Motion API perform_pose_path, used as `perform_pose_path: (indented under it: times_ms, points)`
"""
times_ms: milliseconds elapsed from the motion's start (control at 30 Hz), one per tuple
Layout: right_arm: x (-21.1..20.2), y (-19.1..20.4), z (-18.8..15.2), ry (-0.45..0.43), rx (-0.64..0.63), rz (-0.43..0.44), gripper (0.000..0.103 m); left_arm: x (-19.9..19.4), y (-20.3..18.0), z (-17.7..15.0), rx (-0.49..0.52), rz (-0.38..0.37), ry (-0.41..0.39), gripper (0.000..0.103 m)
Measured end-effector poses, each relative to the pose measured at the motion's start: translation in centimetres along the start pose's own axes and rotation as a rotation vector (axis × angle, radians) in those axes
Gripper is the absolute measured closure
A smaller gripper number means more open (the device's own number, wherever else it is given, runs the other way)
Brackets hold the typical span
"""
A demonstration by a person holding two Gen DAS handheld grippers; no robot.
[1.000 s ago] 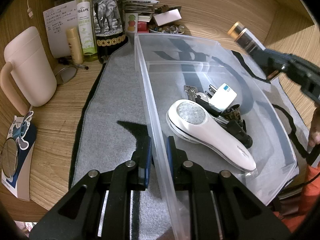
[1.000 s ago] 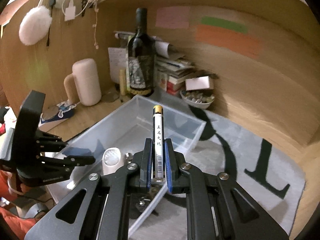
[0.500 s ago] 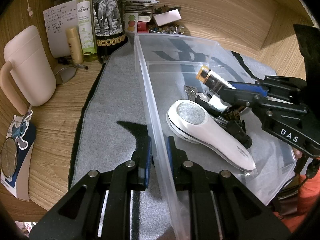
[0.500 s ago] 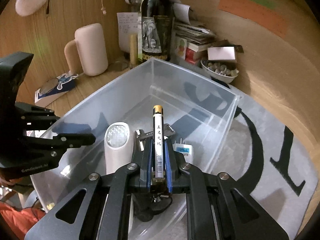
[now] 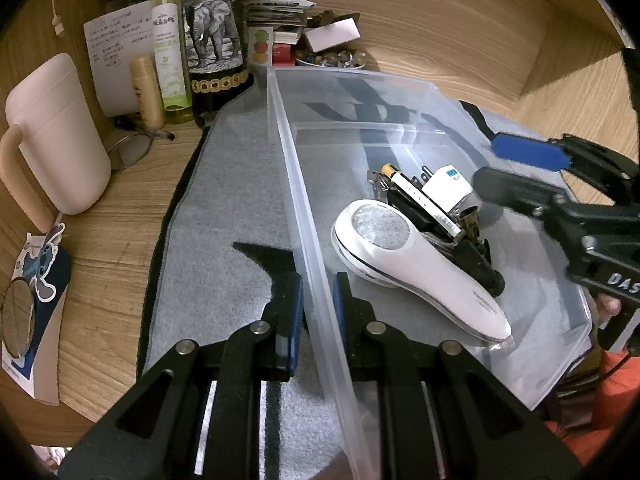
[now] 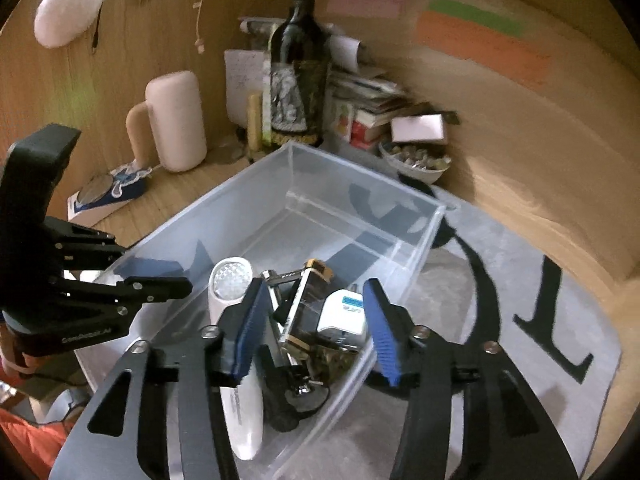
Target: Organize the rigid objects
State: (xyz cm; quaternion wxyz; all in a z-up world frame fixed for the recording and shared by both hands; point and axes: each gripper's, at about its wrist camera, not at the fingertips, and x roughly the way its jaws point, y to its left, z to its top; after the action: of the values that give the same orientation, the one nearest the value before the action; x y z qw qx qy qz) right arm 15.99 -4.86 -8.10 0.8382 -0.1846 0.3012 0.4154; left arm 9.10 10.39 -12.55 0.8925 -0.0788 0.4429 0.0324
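The gold-capped tube point(image 5: 416, 196) lies slantwise on the pile inside the clear plastic bin point(image 5: 320, 280), centre-right of the left wrist view, touching the white charger plug point(image 5: 444, 190) and beside the white lint shaver point(image 5: 416, 264). It looks light, stiff and smooth, likely to roll; the barrel middle is the best place to grip. The right gripper point(image 6: 316, 328) hangs above it at lower centre of its own view, its 2 blue pads spread wide and holding nothing. The left gripper point(image 5: 316, 304) is closed on the bin's near wall, bottom centre. A wine bottle point(image 5: 212, 40) and pale mug point(image 5: 56, 140) stand upper left.
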Motion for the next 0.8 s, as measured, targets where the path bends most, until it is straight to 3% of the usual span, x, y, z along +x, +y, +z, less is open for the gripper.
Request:
perform_pose_path:
  times_ms: [167, 233, 300, 433, 633, 767, 800]
  points:
    - [-2.1, -0.5, -0.7, -0.064, 0.054, -0.04, 0.027, -0.2, -0.5, 0.4, 0.021, 0.019, -0.003, 0.089]
    - [-3.0, -0.7, -1.0, -0.085, 0.071, -0.058, 0.022, -0.6, -0.8, 0.5, 0.031, 0.031, -0.011, 0.089]
    - [-3.7, -0.9, -1.3, -0.098, 0.089, -0.066, 0.021, -1.1, -0.9, 0.8, 0.032, 0.038, -0.02, 0.089]
    - [-5.0, -1.0, -1.9, -0.12, 0.111, -0.078, 0.019, -2.7, -1.1, 1.1, 0.038, 0.065, -0.069, 0.071]
    - [-7.9, -0.9, -2.5, -0.182, 0.122, -0.102, 0.015, -6.1, -2.6, 1.4, 0.078, 0.082, -0.165, 0.063]
    - [-10.5, -0.7, -2.7, -0.259, 0.136, -0.14, 0.0, -8.6, -3.9, 1.4, 0.104, 0.097, -0.263, 0.047]
    - [-11.1, -0.6, -2.7, -0.278, 0.139, -0.148, 0.0, -9.3, -4.3, 1.3, 0.106, 0.096, -0.291, 0.046]
